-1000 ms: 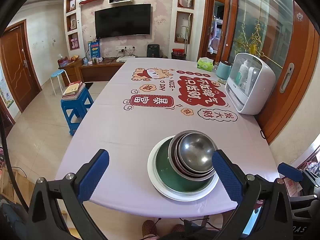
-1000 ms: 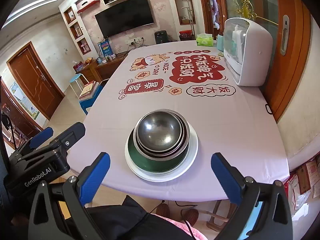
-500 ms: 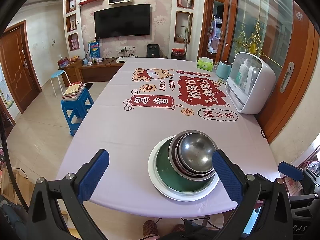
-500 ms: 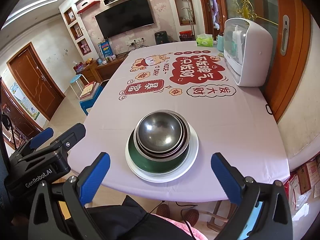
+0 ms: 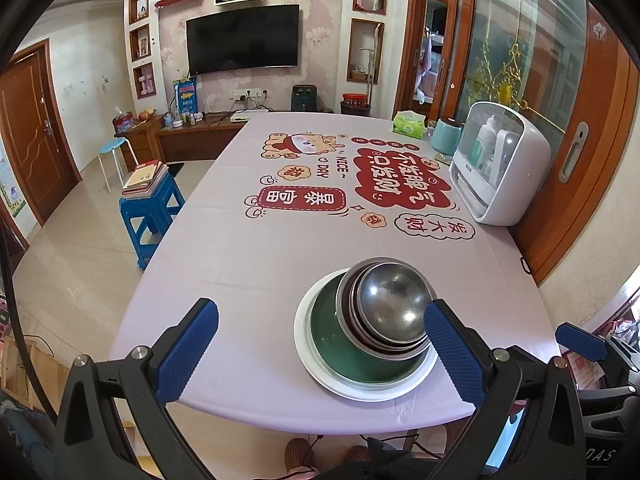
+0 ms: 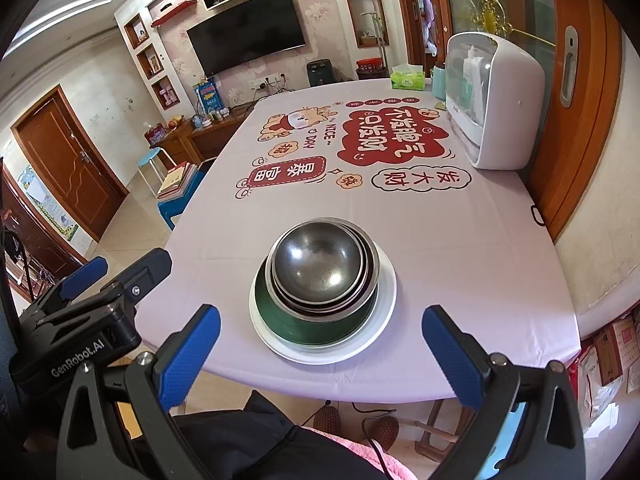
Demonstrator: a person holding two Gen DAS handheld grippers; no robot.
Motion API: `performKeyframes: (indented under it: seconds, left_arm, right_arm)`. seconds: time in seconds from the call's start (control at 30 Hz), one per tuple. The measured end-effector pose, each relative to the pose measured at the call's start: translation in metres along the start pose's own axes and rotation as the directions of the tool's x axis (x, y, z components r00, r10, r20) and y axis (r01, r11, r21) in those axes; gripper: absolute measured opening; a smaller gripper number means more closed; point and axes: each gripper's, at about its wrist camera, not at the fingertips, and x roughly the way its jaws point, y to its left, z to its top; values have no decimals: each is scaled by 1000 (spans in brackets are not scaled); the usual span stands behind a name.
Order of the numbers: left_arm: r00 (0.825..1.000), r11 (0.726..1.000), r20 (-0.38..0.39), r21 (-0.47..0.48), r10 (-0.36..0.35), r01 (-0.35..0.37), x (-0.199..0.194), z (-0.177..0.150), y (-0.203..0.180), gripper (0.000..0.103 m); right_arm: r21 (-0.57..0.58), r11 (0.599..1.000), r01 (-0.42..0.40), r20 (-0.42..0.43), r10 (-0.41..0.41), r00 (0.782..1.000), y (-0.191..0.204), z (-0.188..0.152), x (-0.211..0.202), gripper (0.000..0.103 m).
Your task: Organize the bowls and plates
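Observation:
A stack stands near the table's front edge: several nested steel bowls (image 5: 390, 308) (image 6: 320, 268) inside a green bowl (image 5: 340, 350) (image 6: 276, 314) on a white plate (image 5: 306, 346) (image 6: 384, 304). My left gripper (image 5: 320, 348) is open and empty, held above the front edge, with the stack between its fingers toward the right one. My right gripper (image 6: 320, 354) is open and empty, just short of the stack. The left gripper also shows in the right wrist view (image 6: 86, 288), at the left.
The table has a lilac cloth (image 5: 240, 248) with red printed signs. A white appliance (image 5: 498, 164) (image 6: 494, 104), a teal jar (image 5: 446, 138) and a tissue pack (image 5: 408, 124) stand at the far right. A blue stool with books (image 5: 150, 200) stands left of the table.

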Motion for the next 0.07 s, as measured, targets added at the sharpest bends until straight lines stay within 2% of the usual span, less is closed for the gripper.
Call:
performKeyframes:
  seconds: [0.07]
  left_arm:
    - [1000,1000,-2,0,-1,1,1,-3,1,102]
  right_arm:
    - [0,1000,0,-1,0,1000,0,0,0,101]
